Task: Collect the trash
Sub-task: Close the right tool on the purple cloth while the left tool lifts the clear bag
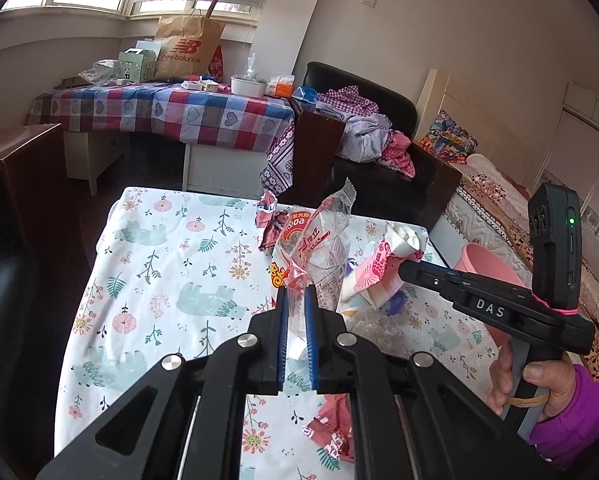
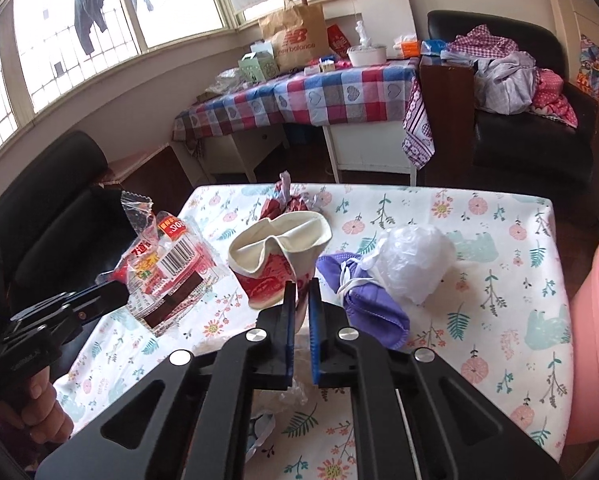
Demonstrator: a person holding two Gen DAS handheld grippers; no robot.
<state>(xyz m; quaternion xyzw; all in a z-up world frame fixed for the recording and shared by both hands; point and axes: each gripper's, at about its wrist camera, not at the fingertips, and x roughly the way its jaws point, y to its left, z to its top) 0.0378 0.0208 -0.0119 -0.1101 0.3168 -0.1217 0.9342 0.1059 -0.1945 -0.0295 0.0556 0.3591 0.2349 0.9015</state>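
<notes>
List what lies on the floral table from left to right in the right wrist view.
clear snack wrapper held in the left gripper → crushed paper cup pinched by the right gripper → purple face mask → crumpled clear plastic bag → pink bin past the table's right edge.

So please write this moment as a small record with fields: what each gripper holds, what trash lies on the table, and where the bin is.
left gripper: shut on clear plastic snack wrapper with red print, lifted above the table
right gripper: shut on crumpled red and white paper cup
trash on floral tablecloth: purple face mask, crumpled clear plastic bag, red foil wrapper
bin: pink plastic bucket, beside the table's right edge
</notes>
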